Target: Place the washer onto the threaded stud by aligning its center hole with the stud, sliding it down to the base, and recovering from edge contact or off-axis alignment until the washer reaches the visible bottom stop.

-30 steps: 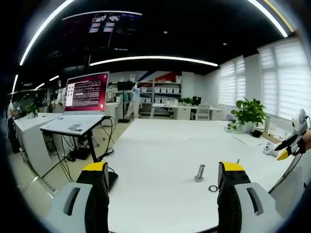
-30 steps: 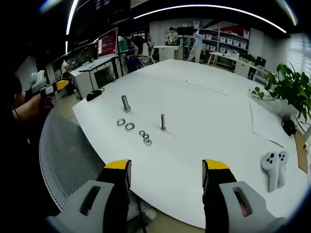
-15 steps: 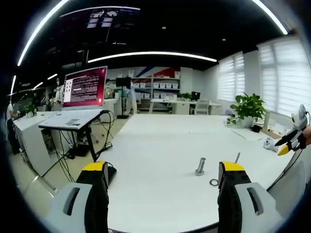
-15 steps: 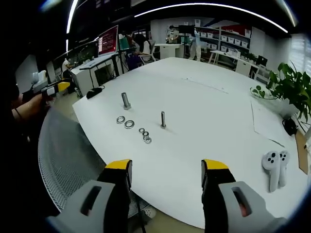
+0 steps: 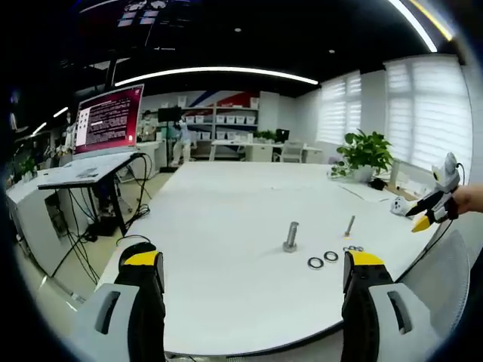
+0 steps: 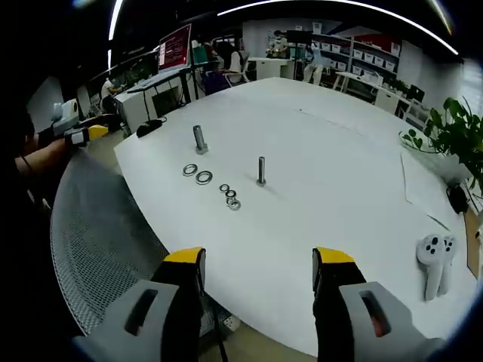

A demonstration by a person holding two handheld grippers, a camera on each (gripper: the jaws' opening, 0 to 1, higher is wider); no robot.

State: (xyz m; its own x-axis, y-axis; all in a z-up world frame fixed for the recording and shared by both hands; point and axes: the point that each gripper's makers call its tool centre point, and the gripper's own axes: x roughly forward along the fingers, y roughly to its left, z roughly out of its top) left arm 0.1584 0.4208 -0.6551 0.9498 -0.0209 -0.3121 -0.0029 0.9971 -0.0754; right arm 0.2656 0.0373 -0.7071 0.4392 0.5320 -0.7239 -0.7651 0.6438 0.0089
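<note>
On the white table (image 6: 317,143) stand a thick threaded stud (image 6: 200,139) and a thinner stud (image 6: 261,170). Two larger washers (image 6: 197,174) lie flat in front of them, with three small washers (image 6: 230,195) in a short row beside. My right gripper (image 6: 258,260) hangs open and empty above the near table edge, well short of them. In the left gripper view the thick stud (image 5: 290,236), thin stud (image 5: 349,225) and larger washers (image 5: 323,260) lie ahead to the right of my open, empty left gripper (image 5: 253,264).
A white controller pair (image 6: 435,256) lies at the table's right and a potted plant (image 6: 445,139) stands behind it. A grey mesh chair back (image 6: 98,234) sits against the near table edge. A desk with a lit monitor (image 5: 109,124) stands to the left.
The left gripper's view has swung, so the studs sit nearer its centre and more washers show. The right view tipped slightly toward the table. Nothing on the table has moved.
</note>
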